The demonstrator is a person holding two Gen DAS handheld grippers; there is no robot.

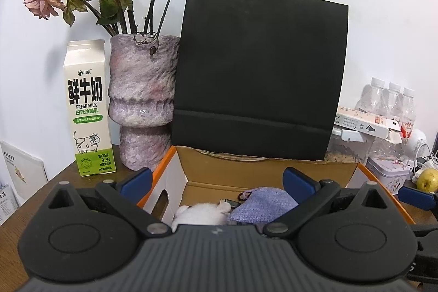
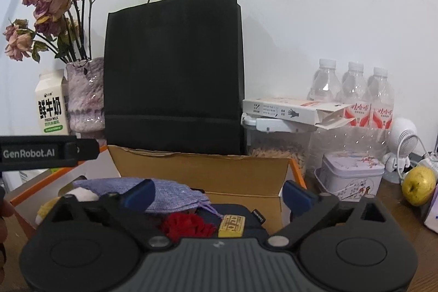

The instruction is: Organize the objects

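Note:
An open cardboard box (image 1: 246, 168) with orange edges sits in front of me on the wooden table; it also shows in the right wrist view (image 2: 202, 168). Inside lie a purple woven pouch (image 1: 262, 203) (image 2: 153, 193), a white plush toy (image 1: 199, 214), a red fuzzy item (image 2: 189, 226) and a small yellow block (image 2: 232, 225). My left gripper (image 1: 217, 179) is open and empty above the box's near side. My right gripper (image 2: 217, 193) is open and empty over the box's right half. The left gripper's body (image 2: 41, 152) shows at the left of the right wrist view.
A black paper bag (image 1: 260, 73) (image 2: 175, 73) stands behind the box. A milk carton (image 1: 87, 111) and a vase (image 1: 142, 106) of dried roses stand left. Water bottles (image 2: 353, 95), a clear container (image 2: 276, 147), a tin (image 2: 350, 174) and a yellow apple (image 2: 418, 185) are right.

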